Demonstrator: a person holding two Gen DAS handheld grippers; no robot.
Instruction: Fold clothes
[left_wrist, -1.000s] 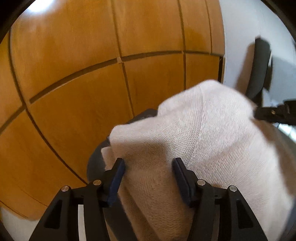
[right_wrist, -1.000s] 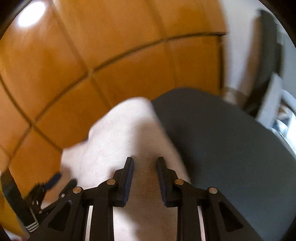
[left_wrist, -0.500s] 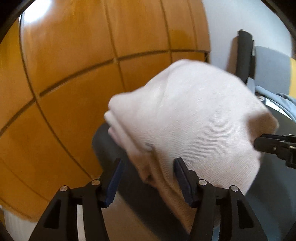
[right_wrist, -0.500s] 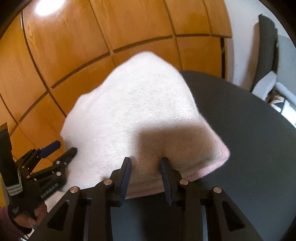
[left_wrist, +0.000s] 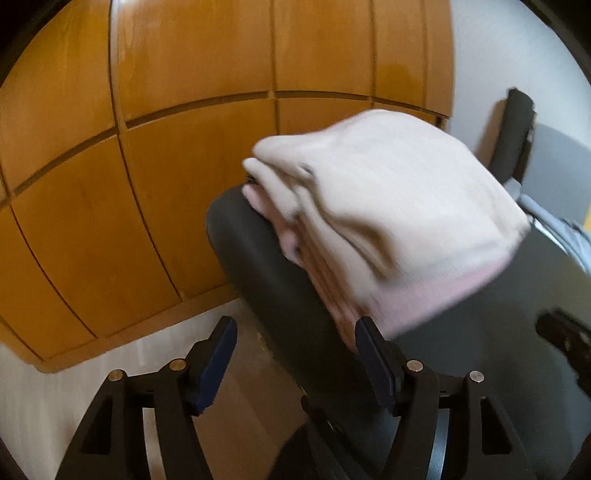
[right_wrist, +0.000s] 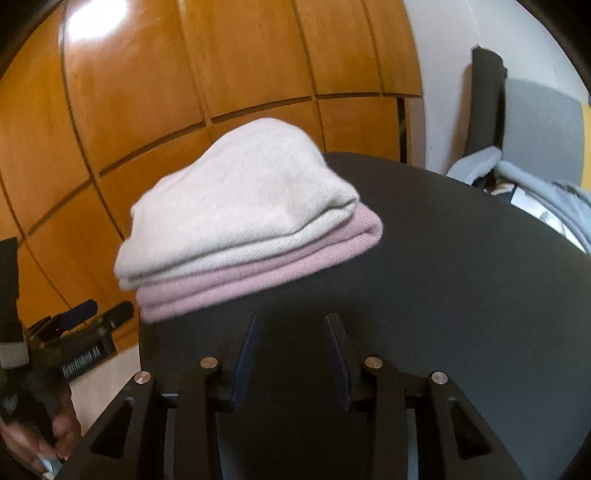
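A folded cream knit garment (right_wrist: 243, 206) lies on top of a folded pink knit garment (right_wrist: 258, 273), both stacked at the far left part of a dark round table (right_wrist: 443, 280). In the left wrist view the same cream garment (left_wrist: 388, 192) rests over the pink garment (left_wrist: 436, 295) at the table's edge (left_wrist: 258, 258). My left gripper (left_wrist: 295, 354) is open, short of the stack, with nothing between its fingers. My right gripper (right_wrist: 290, 354) is open too, just in front of the stack and apart from it. The left gripper (right_wrist: 92, 314) also shows at the right wrist view's left edge.
Orange wooden wall panels (left_wrist: 184, 147) stand behind the table. A dark chair back (right_wrist: 484, 99) and grey-blue cloth (right_wrist: 546, 195) are at the right. Pale floor (left_wrist: 74, 369) lies below the table's left edge. A person's hand (right_wrist: 44, 443) holds the left gripper.
Both grippers let go of the cream garment and drew back. It came down onto the pink garment and now lies flat on the stack.
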